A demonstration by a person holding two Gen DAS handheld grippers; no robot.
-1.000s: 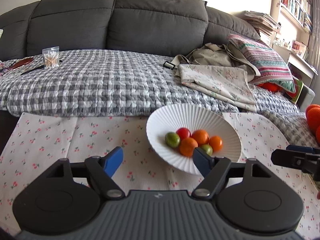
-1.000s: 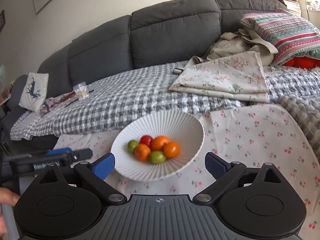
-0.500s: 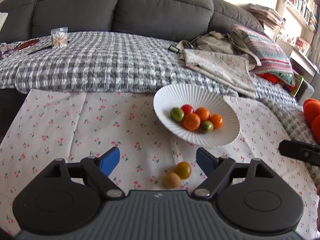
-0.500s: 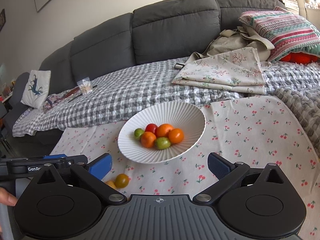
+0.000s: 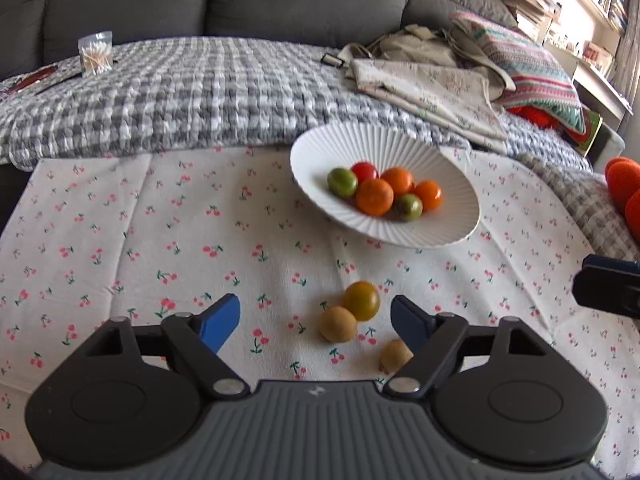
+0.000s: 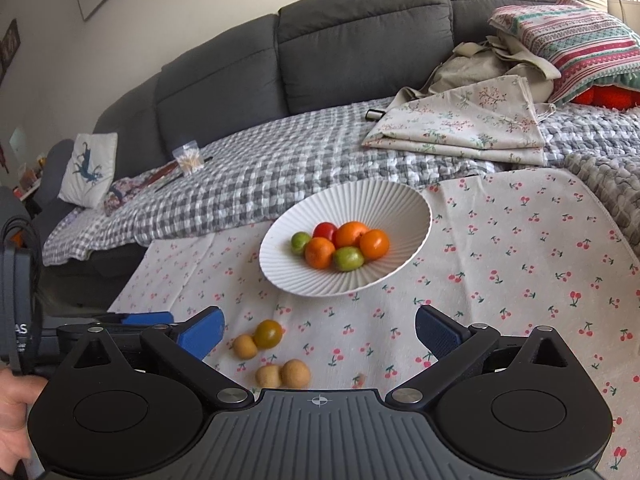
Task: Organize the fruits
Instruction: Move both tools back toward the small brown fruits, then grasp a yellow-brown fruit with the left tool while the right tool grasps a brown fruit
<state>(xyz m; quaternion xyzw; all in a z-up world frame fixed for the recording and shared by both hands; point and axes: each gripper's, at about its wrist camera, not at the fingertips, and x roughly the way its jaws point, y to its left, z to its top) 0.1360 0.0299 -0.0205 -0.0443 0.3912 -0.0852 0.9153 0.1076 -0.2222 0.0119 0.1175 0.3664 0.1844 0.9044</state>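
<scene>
A white ribbed bowl (image 5: 436, 236) (image 6: 404, 216) sits on the cherry-print cloth and holds several orange, green and red fruits (image 5: 374, 197) (image 6: 320, 253). On the cloth in front of it lie a yellow-green tomato (image 5: 361, 301) (image 6: 268, 334) and small tan fruits (image 5: 338, 324) (image 5: 395, 355) (image 6: 245, 346) (image 6: 296, 373). My left gripper (image 5: 315, 322) is open and empty, just above and behind the loose fruits. My right gripper (image 6: 318, 330) is open and empty, back from the bowl.
A grey checked blanket (image 5: 200, 92) covers the sofa seat behind the cloth. Folded floral fabric (image 5: 436, 88) and a striped pillow (image 5: 532, 68) lie at the back right. A packet of cotton swabs (image 5: 95, 53) sits at the back left.
Both grippers have pulled back and tilted down, bringing the loose fruits in front of the bowl into view. Both stay open.
</scene>
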